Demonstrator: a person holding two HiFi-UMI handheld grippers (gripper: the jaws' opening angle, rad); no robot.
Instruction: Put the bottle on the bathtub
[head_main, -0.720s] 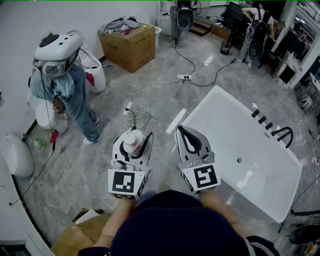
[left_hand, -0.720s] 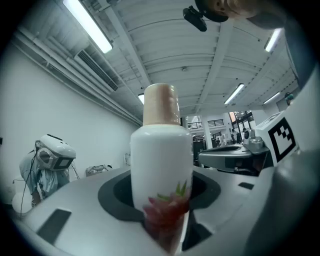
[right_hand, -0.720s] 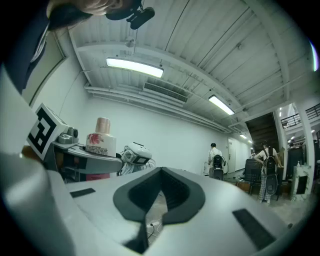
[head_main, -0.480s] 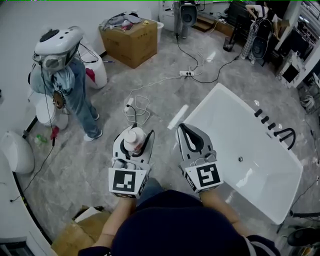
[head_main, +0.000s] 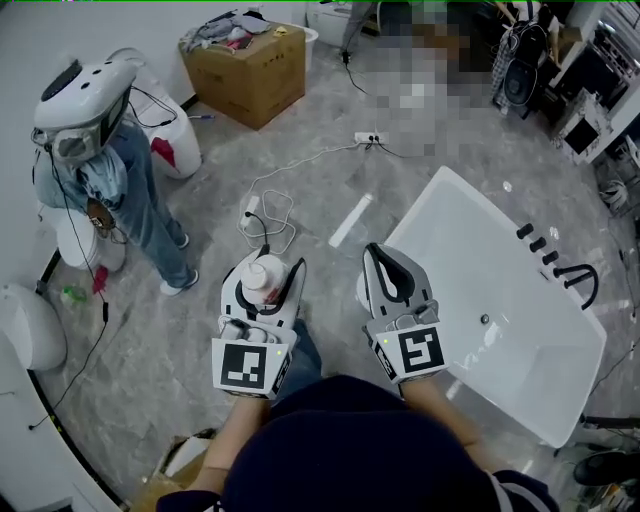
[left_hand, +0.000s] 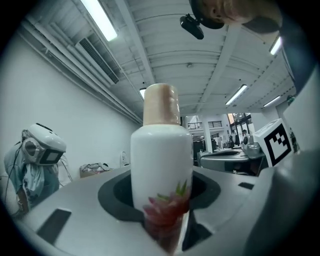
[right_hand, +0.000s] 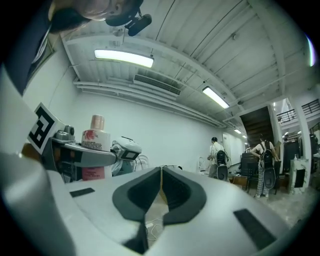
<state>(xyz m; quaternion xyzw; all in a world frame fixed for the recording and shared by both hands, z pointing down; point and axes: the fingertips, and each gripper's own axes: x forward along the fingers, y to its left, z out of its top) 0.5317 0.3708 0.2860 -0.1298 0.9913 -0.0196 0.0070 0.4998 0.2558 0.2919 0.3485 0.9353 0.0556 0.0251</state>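
Above the floor, left of the bathtub's (head_main: 440, 230) near edge, your left gripper (head_main: 268, 268) clamps the upright bottle (left_hand: 161, 165); your right gripper (head_main: 375, 252) is closed, empty. I judge this the carry step: next, move right to the rim

Even, bright light is cast from ceiling tubes (right_hand: 123, 58) seen above the jaws. Both gripper views are bent and darkened at their edges, and the bottle (left_hand: 161, 165) between the left jaws is blurred at its base.
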